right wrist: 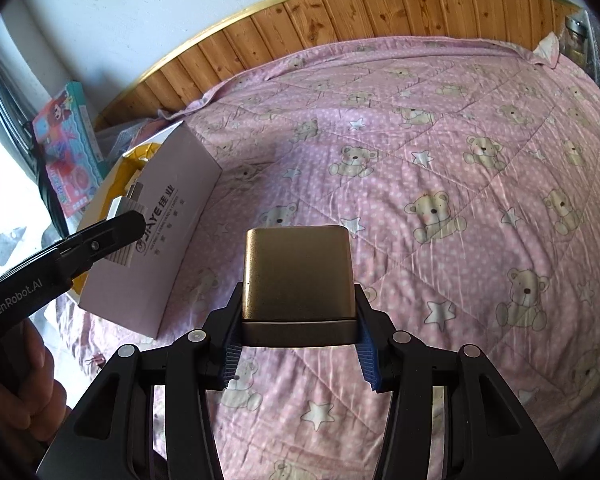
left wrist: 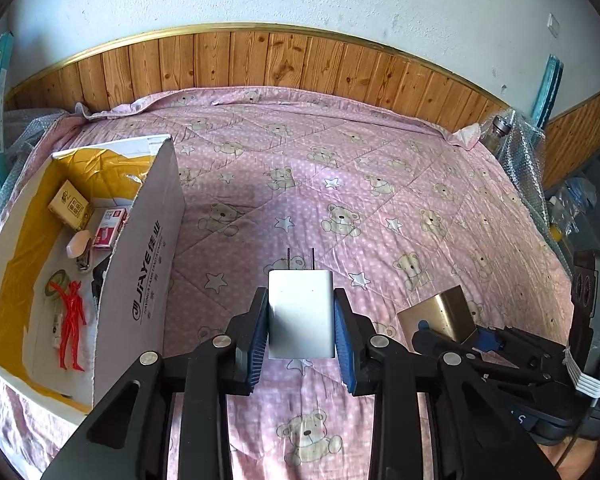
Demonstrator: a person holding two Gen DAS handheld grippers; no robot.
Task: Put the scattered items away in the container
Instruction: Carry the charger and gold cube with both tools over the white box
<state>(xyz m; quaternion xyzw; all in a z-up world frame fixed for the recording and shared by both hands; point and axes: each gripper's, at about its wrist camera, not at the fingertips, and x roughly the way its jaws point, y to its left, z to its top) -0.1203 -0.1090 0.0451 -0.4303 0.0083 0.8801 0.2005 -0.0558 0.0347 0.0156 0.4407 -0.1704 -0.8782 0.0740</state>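
Observation:
My left gripper (left wrist: 301, 320) is shut on a white plug charger (left wrist: 301, 312), its two prongs pointing away over the pink bed. To its left stands the open cardboard box (left wrist: 140, 264), lined with yellow tape. My right gripper (right wrist: 298, 340) is shut on a gold metal box (right wrist: 298, 276), held above the quilt. That gold box (left wrist: 440, 314) and the right gripper (left wrist: 456, 336) also show at the lower right of the left wrist view. In the right wrist view the left gripper (right wrist: 118, 232) reaches in front of the cardboard box (right wrist: 160, 240) with the charger (right wrist: 122, 258).
Inside the box lie a red figure (left wrist: 73, 320), a roll of tape (left wrist: 56, 282), a tan carton (left wrist: 70, 204), a red-and-white pack (left wrist: 108, 228) and a pale oval item (left wrist: 78, 243). Wood panelling (left wrist: 260, 60) backs the pink bear quilt (left wrist: 340, 200). A bottle (left wrist: 498, 132) stands at the far right corner.

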